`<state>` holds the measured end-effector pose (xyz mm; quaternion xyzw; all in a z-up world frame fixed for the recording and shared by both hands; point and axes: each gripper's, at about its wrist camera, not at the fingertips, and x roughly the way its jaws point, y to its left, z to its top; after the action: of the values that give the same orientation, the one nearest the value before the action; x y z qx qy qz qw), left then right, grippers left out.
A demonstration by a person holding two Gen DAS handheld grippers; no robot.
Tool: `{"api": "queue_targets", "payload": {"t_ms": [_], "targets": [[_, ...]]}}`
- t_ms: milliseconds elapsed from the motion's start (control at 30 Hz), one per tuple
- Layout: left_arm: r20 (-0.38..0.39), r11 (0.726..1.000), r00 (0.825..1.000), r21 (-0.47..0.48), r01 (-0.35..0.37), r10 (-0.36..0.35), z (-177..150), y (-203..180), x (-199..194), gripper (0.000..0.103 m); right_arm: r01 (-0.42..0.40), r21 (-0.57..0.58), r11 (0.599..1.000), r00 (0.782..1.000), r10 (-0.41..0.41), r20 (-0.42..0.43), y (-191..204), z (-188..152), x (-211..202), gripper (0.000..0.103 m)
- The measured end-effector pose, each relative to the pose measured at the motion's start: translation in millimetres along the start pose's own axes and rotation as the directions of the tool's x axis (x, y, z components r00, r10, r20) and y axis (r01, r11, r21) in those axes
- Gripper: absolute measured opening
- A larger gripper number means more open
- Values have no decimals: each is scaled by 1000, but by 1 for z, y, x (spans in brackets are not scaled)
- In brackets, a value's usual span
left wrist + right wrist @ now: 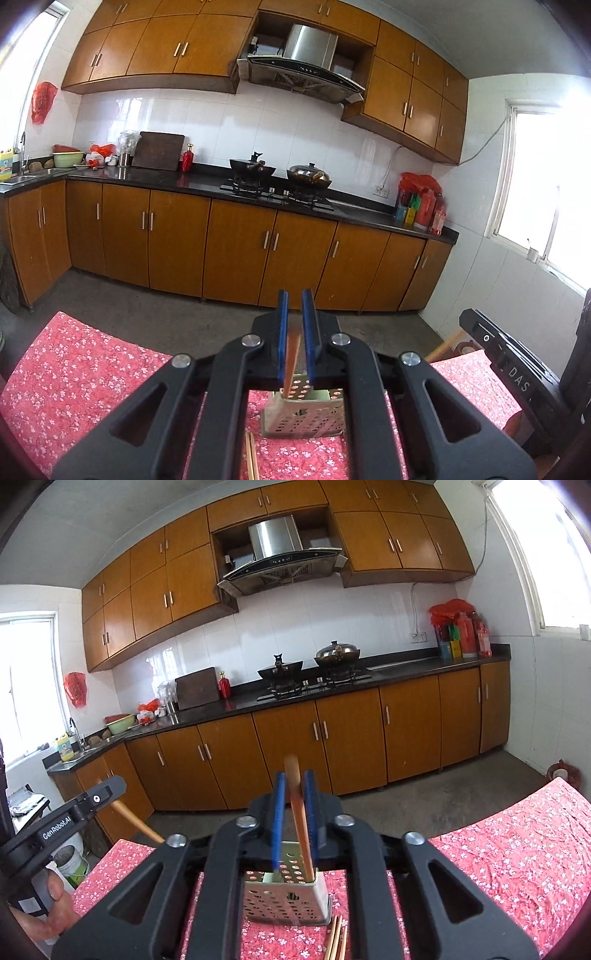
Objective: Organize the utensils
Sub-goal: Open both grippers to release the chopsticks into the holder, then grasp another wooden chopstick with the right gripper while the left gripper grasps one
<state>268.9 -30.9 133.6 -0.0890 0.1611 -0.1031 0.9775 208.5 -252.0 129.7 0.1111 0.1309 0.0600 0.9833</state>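
A perforated metal utensil holder stands on the red floral tablecloth; it also shows in the right wrist view. My left gripper is shut on a wooden chopstick whose lower end points into the holder. My right gripper is shut on a wooden chopstick that stands upright with its lower end inside the holder. More chopsticks lie on the cloth beside the holder; they also show in the left wrist view.
The other handheld gripper shows at the edge of each view: the right one and the left one. Beyond the table is bare floor, then a kitchen counter with a stove, two woks and bottles.
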Motion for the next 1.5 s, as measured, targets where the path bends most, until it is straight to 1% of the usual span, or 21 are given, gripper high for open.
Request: {"api": "queue_targets", "payload": {"t_ms": [67,200,300,400,433,500,533,567,633,667,700,767,800,900,1033,1067,1100,1133,1233,1300,1500], "targets": [[14,1000,1000,-12,-4,4,4,5,-8,14,4,-3,1000,1000,-4,17,0,2,-6,30],[32,999,999,-42,-12,13,9,16,-31,14,12,-9,1000,999,-12,45,1,7,-28,30],[31,998,999,-52,-33,35,7,26,-50,15,39,-2,999,998,-39,46,-7,2,-48,30],[10,996,997,-48,-79,79,-7,42,-69,20,79,15,997,997,-79,7,-22,-14,-63,31],[2,995,996,-48,-89,89,-11,47,-73,21,100,15,995,995,-100,-21,-28,-25,-65,31],[-49,991,991,-41,-126,124,-32,62,-78,21,133,9,991,987,-131,-91,-38,-47,-63,31],[-72,990,988,-40,-138,135,-41,69,-79,21,140,7,990,978,-137,-158,-45,-66,-58,31],[-115,987,982,-33,-156,152,-55,76,-77,21,143,4,990,968,-139,-208,-49,-80,-53,31],[-183,983,967,-18,-185,179,-81,88,-72,21,149,9,989,933,-137,-333,-57,-118,-40,31],[-223,981,956,-9,-196,189,-97,93,-68,21,142,16,990,917,-126,-378,-59,-131,-36,30],[-258,979,946,-6,-205,197,-111,98,-65,21,135,28,991,899,-110,-424,-60,-148,-31,26],[-331,978,924,-16,-208,191,-140,106,-61,21,117,50,992,864,-76,-498,-59,-176,-24,22],[-355,978,916,-19,-210,190,-150,106,-59,21,112,55,992,850,-67,-522,-58,-185,-21,22],[-414,979,894,-29,-202,172,-177,107,-56,21,96,52,994,826,-51,-562,-51,-204,-14,22],[-454,984,880,-33,-175,141,-197,103,-54,21,98,15,995,796,-70,-601,-44,-219,-4,20],[-460,985,878,-36,-167,131,-199,100,-53,21,101,-4,995,804,-84,-589,-46,-223,-8,16],[-468,987,876,-42,-154,117,-203,99,-53,21,106,-21,994,803,-98,-588,-46,-224,-9,9],[-474,988,874,-45,-147,109,-202,96,-51,21,114,-32,993,803,-111,-586,-47,-223,-8,8],[-494,993,867,-55,-109,68,-210,88,-46,21,192,-7,981,803,-161,-573,-64,-218,-11,8],[-506,995,862,-55,-81,42,-217,81,-44,21,216,15,976,803,-169,-571,-71,-215,-12,8],[-542,999,840,-26,-44,23,-233,62,-37,16,213,-10,977,807,-181,-562,-69,-215,-17,8]]}}
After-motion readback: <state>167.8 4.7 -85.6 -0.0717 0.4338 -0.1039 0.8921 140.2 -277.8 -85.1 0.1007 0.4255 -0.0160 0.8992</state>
